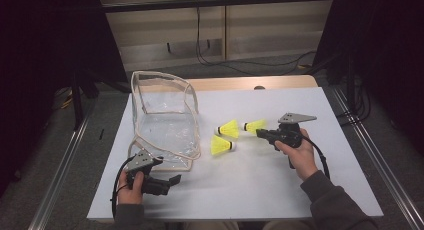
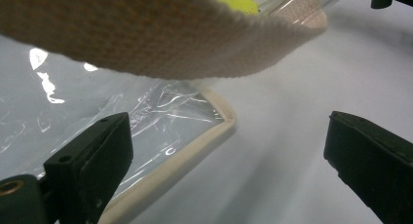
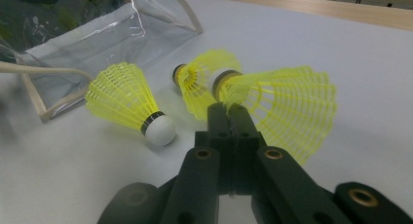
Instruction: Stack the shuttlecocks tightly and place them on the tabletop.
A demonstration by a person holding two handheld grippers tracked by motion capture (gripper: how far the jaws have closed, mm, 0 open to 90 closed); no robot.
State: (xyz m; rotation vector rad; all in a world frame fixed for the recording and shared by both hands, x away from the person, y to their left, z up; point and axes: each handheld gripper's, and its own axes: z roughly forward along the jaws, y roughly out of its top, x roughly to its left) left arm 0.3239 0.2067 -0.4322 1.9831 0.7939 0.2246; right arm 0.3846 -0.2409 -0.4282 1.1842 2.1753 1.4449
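A white sheet covers the table [image 1: 250,185], with a strip of bare wood showing along its far edge. On the left half stands a clear plastic pouch with beige fabric edging [image 1: 165,122], its mouth open and its near flap lying flat on the sheet.

Three yellow plastic shuttlecocks with white cork heads lie right of the pouch. The nearest one [image 1: 222,146] lies on its side, head pointing right, close to the pouch edge. A second [image 1: 228,129] lies just behind it, head pointing left. The third [image 1: 254,125] is to the right of these, its head to the left and its skirt toward the right gripper.

The right gripper [image 1: 262,133], held in the person's right hand [image 1: 299,155], points left. In the right gripper view its jaws are pressed together on the skirt rim of the third shuttlecock [image 3: 287,104]; the nearest shuttlecock [image 3: 129,104] and the second [image 3: 199,78] lie beyond, with the pouch [image 3: 97,44] behind them.

The left gripper [image 1: 172,182], held in the person's left hand [image 1: 131,190], sits at the near left of the table, just in front of the pouch flap. In the left gripper view its jaws stand wide apart, holding nothing, one over the flap's beige edging [image 2: 195,151], the other over bare sheet.
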